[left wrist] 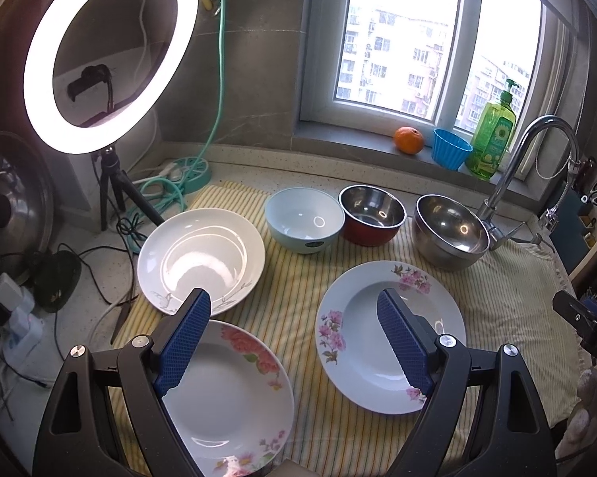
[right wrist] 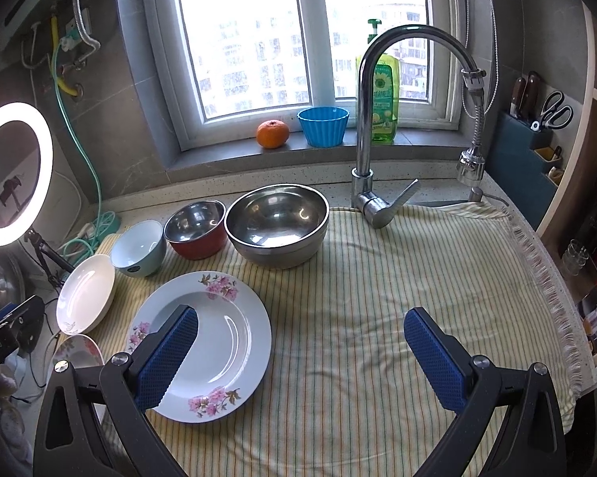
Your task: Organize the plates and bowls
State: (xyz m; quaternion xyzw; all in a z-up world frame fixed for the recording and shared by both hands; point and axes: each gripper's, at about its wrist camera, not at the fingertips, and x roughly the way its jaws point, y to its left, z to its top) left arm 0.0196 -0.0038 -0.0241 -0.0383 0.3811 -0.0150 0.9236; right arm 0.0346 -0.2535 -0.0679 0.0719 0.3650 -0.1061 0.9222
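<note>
three plates and three bowls sit on a yellow striped cloth (right wrist: 378, 298) spread over the tabletop (left wrist: 84, 278). at far left stand a lit ring light (left wrist: 111, 51) on a small tripod, a tangle of black cables and a coiled teal hose (left wrist: 167, 194). next comes the plain white plate (left wrist: 201, 260), with the red-flowered plate (left wrist: 235, 401) just in front of it at the cloth's near left. behind the plates runs a row of bowls: pale blue bowl (left wrist: 304, 220), then red steel-lined bowl (left wrist: 372, 214) touching it, then the large steel bowl (left wrist: 451, 230) just beside. the pink-blossom plate (left wrist: 390, 334) lies in front of the steel bowls, apart from them. on the window sill are an orange (left wrist: 408, 140), a blue ribbed cup (left wrist: 450, 154) and a green soap bottle (left wrist: 491, 147). the tap (right wrist: 382, 127) rises behind the cloth's right half; a knife block with scissors (right wrist: 553, 111) stands at far right.

the left gripper (left wrist: 294, 342) hovers between the red-flowered and pink-blossom plates, jaws spread wide, holding nothing. the right gripper (right wrist: 300, 353) hangs above bare cloth right of the pink-blossom plate, jaws also wide apart and empty.
</note>
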